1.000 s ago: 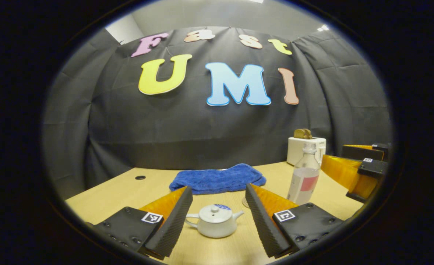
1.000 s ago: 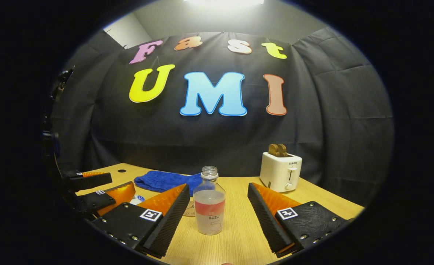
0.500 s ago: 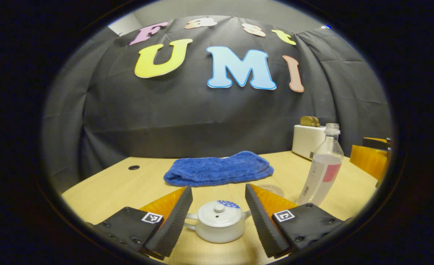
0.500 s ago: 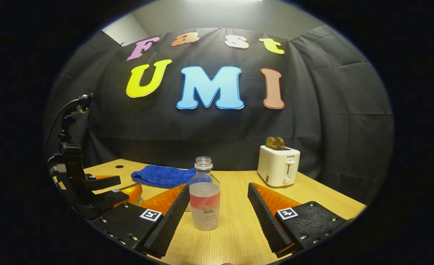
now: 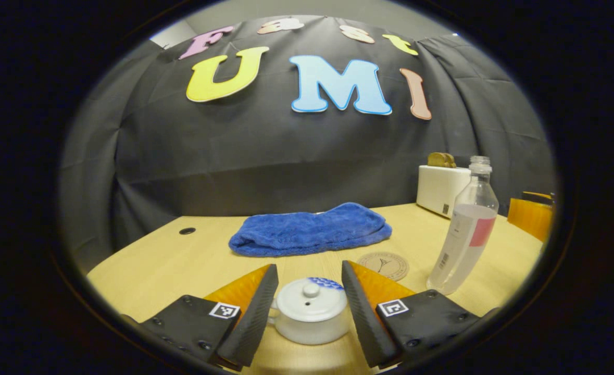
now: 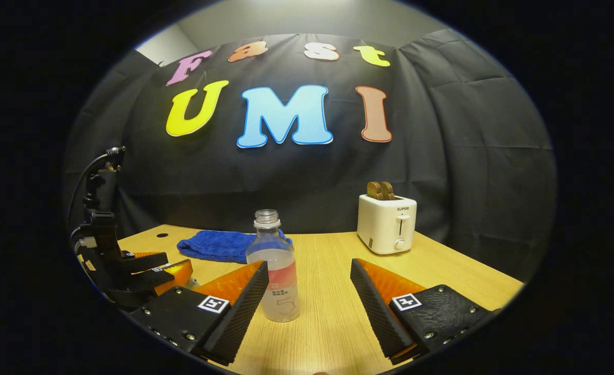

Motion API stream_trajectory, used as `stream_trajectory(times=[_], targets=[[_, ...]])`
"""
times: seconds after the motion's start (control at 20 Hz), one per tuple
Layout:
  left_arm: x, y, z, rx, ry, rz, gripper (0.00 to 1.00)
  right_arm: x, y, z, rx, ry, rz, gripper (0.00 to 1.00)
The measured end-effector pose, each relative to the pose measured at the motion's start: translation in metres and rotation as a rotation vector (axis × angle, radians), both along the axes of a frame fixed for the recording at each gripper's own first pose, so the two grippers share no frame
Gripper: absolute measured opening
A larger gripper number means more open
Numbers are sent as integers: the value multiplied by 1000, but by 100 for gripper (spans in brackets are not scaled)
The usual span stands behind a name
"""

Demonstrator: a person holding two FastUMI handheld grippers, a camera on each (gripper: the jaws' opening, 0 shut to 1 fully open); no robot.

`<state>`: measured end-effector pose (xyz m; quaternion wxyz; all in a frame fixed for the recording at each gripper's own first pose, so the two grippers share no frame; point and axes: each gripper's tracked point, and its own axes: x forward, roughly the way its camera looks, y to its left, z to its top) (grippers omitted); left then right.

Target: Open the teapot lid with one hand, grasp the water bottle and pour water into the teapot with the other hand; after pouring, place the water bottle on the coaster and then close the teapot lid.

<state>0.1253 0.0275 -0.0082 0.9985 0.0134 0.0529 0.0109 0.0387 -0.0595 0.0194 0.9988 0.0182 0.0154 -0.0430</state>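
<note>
Because the lid must come off first, the left claw (image 5: 309,307) stands spread with the small white ceramic teapot (image 5: 311,317) between its two fingers, neither finger visibly pressing on it; the round lid with its little knob (image 5: 311,299) is still seated, so this looks like the lining-up for a pinch on the knob or the lid's rim; a patch of blue pattern shows at the pot's far edge. Just beyond, on the pale wooden bench (image 5: 171,263), lies the round tan coaster (image 5: 383,264), bare and waiting for the bottle; behind it a folded blue towel (image 5: 309,235).

The right claw (image 6: 309,299) is likewise spread, gripping nothing; the clear plastic water bottle with a pink label (image 6: 275,276), uncapped and partly full, stands upright between its fingers, nearer the left one, whether touching I cannot tell; it is placed so for a side grasp on the body, I judge. A white toaster (image 6: 387,223) sits well back.
</note>
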Motion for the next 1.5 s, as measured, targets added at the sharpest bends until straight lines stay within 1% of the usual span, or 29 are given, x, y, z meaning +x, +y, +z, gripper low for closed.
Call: stream_trajectory(times=[0.05, 0.25, 0.4, 0.55, 0.7, 0.85, 1.0, 1.05, 1.3, 1.5], targets=[[-1, 1, 2, -1, -2, -1, 82, 0, -1, 0, 1, 2, -1, 98], [-1, 0, 2, 9, -1, -1, 82, 2, -1, -3, 1, 9, 1, 98], [1, 1, 6, 18, -13, -4, 80, 2, 1, -6, -2, 14, 3, 98], [1, 3, 9, 34, -20, 5, 39, 2, 2, -5, -3, 12, 5, 98], [6, 1, 7, 41, -21, -8, 38, 2, 1, -7, -2, 14, 4, 98], [3, 0, 10, 67, -15, -7, 16, 3, 0, -10, 6, 26, 3, 98], [0, 1, 13, 77, -24, 4, 16, 4, -1, -13, 13, 29, 2, 98], [1, 0, 16, 73, -25, 4, 6, 4, -1, -13, 13, 31, 2, 98], [4, 1, 14, 48, -36, -13, 7, 6, 2, -19, 14, 41, 14, 98], [1, 4, 28, 30, -77, -14, 6, 7, 5, -21, 15, 46, 24, 98]])
